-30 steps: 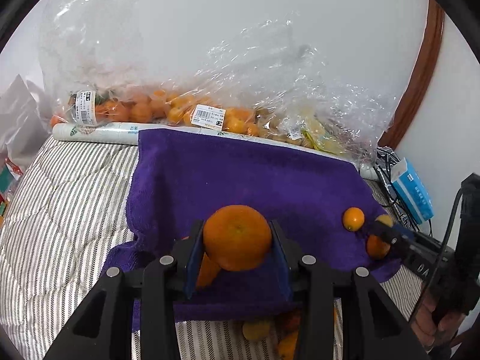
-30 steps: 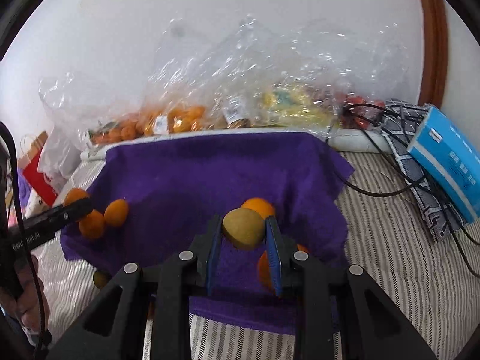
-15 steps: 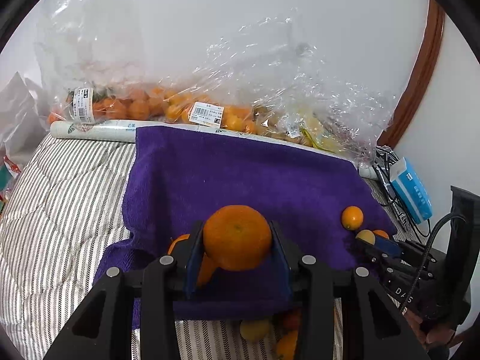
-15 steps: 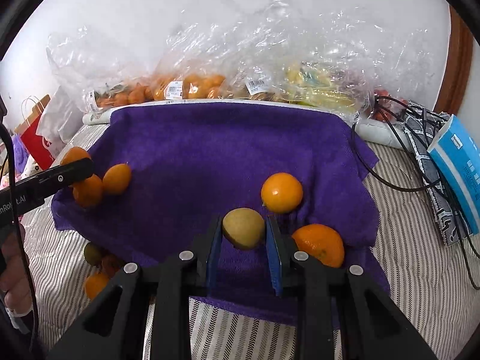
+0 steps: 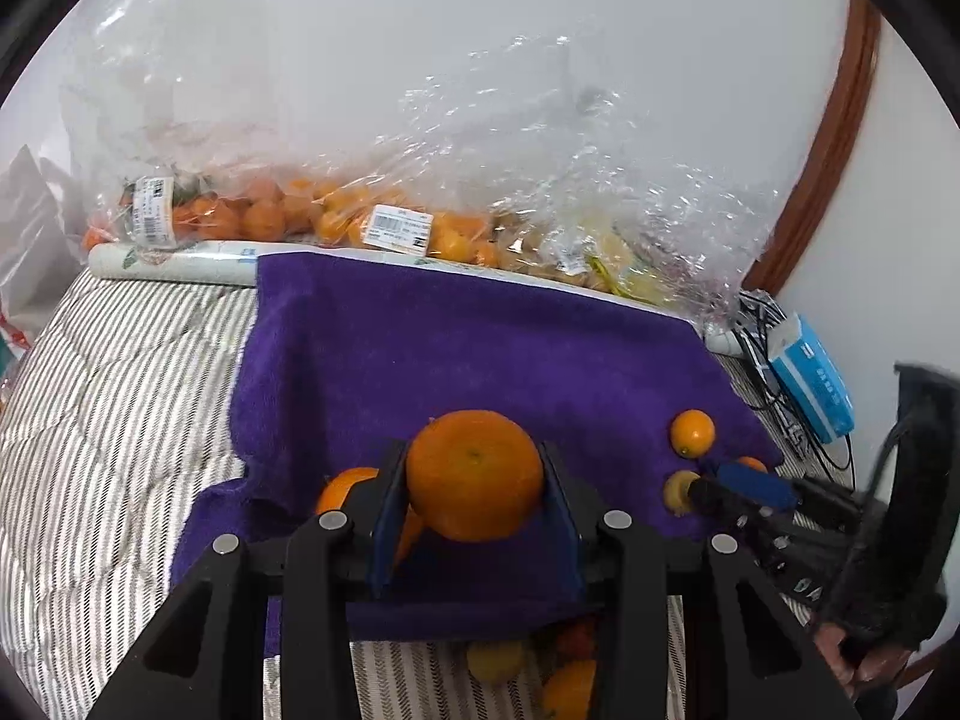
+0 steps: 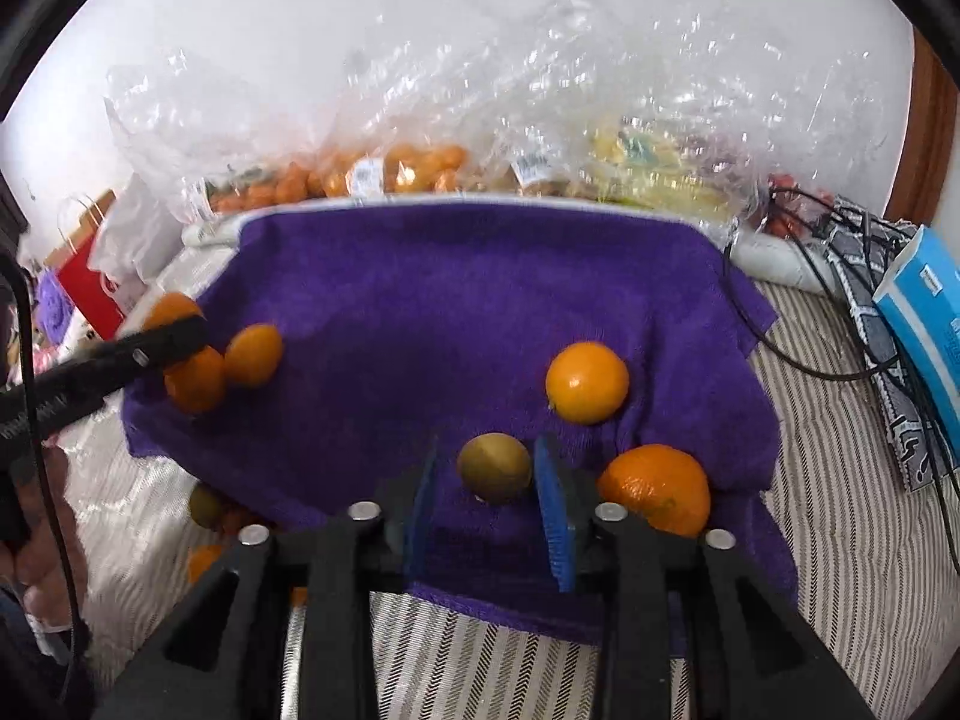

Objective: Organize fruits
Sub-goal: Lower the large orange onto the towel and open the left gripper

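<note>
My left gripper point(image 5: 474, 480) is shut on a large orange point(image 5: 474, 474), held just above the near edge of the purple towel point(image 5: 456, 348). Another orange point(image 5: 342, 486) lies behind its left finger. My right gripper point(image 6: 489, 474) has its jaws spread, and a yellow-green fruit point(image 6: 495, 467) sits loose between them on the towel point(image 6: 450, 300), with a gap on the left side. A small orange point(image 6: 587, 383) and a bigger orange point(image 6: 657, 489) lie right of it. The left gripper's finger point(image 6: 162, 342) shows at the towel's left with oranges point(image 6: 252, 355) beside it.
Clear plastic bags of oranges point(image 5: 288, 216) and other fruit line the wall behind the towel. A blue box point(image 6: 924, 312) and black cables point(image 6: 798, 276) lie to the right. Several loose fruits point(image 5: 564, 678) rest on the striped bedding point(image 5: 102, 396) below the towel's near edge.
My right gripper's jaws have opened and let go of the yellow-green fruit, which now rests on the towel. My left gripper still holds the large orange.
</note>
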### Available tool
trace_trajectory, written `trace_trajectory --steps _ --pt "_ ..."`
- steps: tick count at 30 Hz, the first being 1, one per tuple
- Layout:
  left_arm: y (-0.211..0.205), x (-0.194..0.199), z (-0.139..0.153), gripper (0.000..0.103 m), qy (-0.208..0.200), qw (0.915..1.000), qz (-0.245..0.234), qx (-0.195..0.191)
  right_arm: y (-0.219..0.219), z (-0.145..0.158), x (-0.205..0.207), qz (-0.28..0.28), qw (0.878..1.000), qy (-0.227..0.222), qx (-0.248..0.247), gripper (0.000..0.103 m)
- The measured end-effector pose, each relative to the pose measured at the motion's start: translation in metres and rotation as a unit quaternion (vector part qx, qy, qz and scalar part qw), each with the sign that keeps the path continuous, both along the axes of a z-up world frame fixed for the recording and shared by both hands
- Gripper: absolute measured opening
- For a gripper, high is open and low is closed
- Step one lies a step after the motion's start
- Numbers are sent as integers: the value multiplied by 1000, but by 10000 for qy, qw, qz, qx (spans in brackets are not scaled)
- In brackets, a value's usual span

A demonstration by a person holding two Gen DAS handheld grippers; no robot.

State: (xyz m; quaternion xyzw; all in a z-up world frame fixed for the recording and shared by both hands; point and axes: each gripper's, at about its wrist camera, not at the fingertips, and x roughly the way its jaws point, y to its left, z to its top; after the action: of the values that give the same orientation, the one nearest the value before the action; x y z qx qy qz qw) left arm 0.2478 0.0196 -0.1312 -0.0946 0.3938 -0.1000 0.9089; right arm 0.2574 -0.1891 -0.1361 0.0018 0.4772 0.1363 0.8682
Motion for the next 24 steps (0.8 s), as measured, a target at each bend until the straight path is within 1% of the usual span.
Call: trace_trajectory --steps 2,6,9,11,15,21,24 --pt "-6 0 -3 40 57 9999 -82 68 -4 8 -2 -44 9998 -149 115 43" --pt "-16 1 -8 40 105 9993 -231 275 -12 18 -5 -170 9991 -292 246 45" --pt "-20 3 -14 40 186 9989 -308 292 -18 21 -4 -271 9985 -304 376 45" --pt "-23 4 -18 40 272 9985 -349 334 -20 21 -4 -327 9983 -286 384 45" --pt "-24 6 -23 40 297 9980 -341 440 -22 23 -3 -345 9979 -325 431 45" --pt "-21 9 -24 40 378 9981 -308 368 -20 21 -3 -354 9981 -306 400 46" --pt "-22 9 -24 46 403 9978 -309 416 -18 20 -3 -319 9984 -345 319 47"
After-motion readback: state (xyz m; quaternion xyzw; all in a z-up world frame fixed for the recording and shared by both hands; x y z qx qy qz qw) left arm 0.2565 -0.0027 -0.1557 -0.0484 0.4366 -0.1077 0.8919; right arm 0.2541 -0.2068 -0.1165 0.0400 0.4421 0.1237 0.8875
